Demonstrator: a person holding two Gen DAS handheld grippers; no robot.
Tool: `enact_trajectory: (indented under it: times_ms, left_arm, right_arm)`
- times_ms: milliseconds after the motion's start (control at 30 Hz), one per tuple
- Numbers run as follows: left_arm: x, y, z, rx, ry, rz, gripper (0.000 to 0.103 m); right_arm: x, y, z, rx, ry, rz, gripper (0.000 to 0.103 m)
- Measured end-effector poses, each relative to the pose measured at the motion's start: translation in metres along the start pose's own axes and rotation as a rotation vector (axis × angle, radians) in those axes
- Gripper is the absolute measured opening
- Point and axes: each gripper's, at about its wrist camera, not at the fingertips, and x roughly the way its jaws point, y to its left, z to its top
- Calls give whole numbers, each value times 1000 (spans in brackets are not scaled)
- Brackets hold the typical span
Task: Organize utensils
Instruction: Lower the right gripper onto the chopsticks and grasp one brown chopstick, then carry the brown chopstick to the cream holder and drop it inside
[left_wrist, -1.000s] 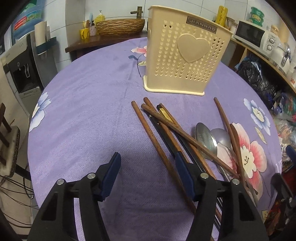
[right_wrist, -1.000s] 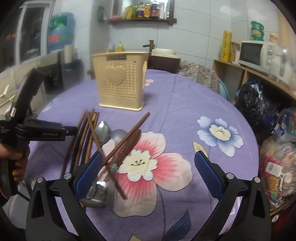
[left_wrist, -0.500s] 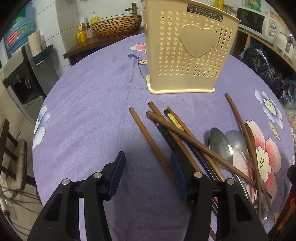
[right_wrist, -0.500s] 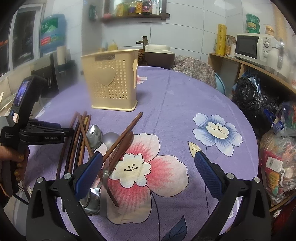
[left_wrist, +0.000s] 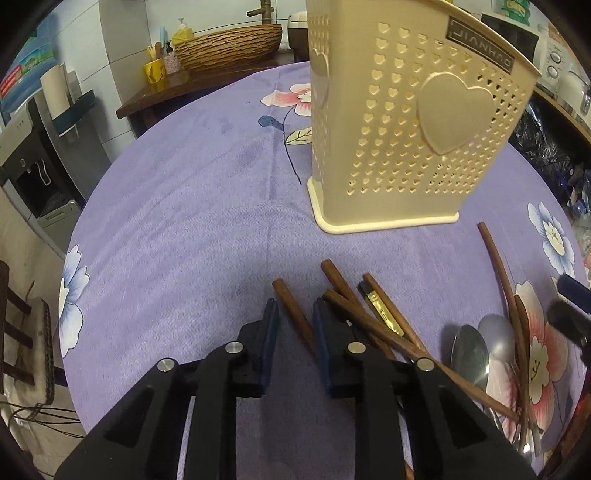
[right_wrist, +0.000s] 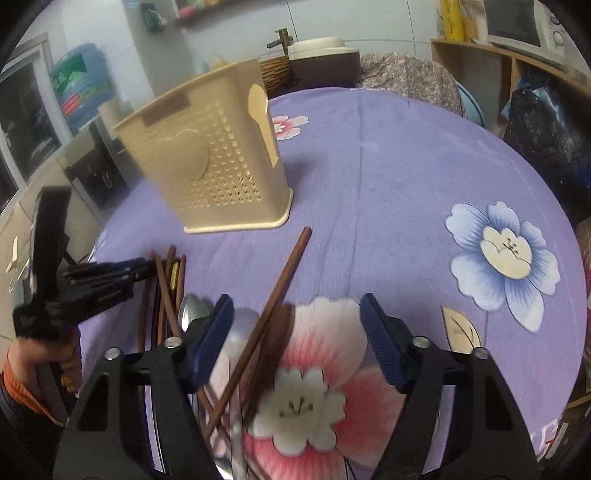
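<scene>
A cream perforated utensil holder (left_wrist: 406, 129) (right_wrist: 214, 170) stands on the purple flowered tablecloth (left_wrist: 184, 229). Several brown chopsticks (left_wrist: 369, 325) and two metal spoons (left_wrist: 469, 354) lie in front of it. My left gripper (left_wrist: 295, 317) is low over the cloth. Its jaws are narrowed around the leftmost chopstick (left_wrist: 291, 306), with small gaps showing on both sides. My right gripper (right_wrist: 299, 332) is open above two crossed chopsticks (right_wrist: 284, 288) that lie on the pink flower. The spoons (right_wrist: 190, 310) sit by its left finger. The right wrist view also shows the left gripper (right_wrist: 144, 269), held by a hand.
A woven basket (left_wrist: 225, 44) and a yellow cup (left_wrist: 153, 70) sit on a side table behind. A water dispenser (left_wrist: 33, 158) and a chair (left_wrist: 22, 332) stand off the table's left. A microwave (right_wrist: 524, 22) and black bags (right_wrist: 539, 129) are at the right.
My left gripper moved forward and its jaws narrowed around the leftmost chopstick. My right gripper dropped closer to the crossed chopsticks, and its jaws narrowed somewhat.
</scene>
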Motion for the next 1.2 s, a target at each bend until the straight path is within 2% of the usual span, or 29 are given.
enact_trajectory:
  times_ms: [167, 300, 467, 500, 767, 900, 967, 1067, 1200]
  left_arm:
    - [-1, 0, -2, 12, -6, -4, 17]
    - [0, 3, 0, 2, 5, -16, 16]
    - [4, 2, 8, -3, 17, -16, 14]
    - [5, 2, 9, -4, 20, -17, 13]
    - [11, 1, 17, -11, 23, -17, 9]
    - [6, 4, 17, -22, -3, -25, 9]
    - [-3, 8, 18, -38, -25, -55, 9]
    - [-31, 14, 22, -45, -103, -81, 9]
    - [-80, 31, 29, -68, -220, -115, 8]
  right_arm:
    - [29, 9, 23, -7, 64, -28, 50]
    - [56, 15, 31, -20, 150, -44, 33]
    - [70, 19, 39, -21, 160, -84, 20]
    - [72, 20, 40, -24, 160, -98, 14]
    - [73, 7, 49, 41, 139, -46, 10]
    - [58, 5, 54, 58, 94, -1, 9]
    - [45, 2, 58, 69, 64, 33, 9]
    - [24, -2, 64, 74, 22, 84, 9]
    - [-24, -10, 76, 77, -77, 159, 8]
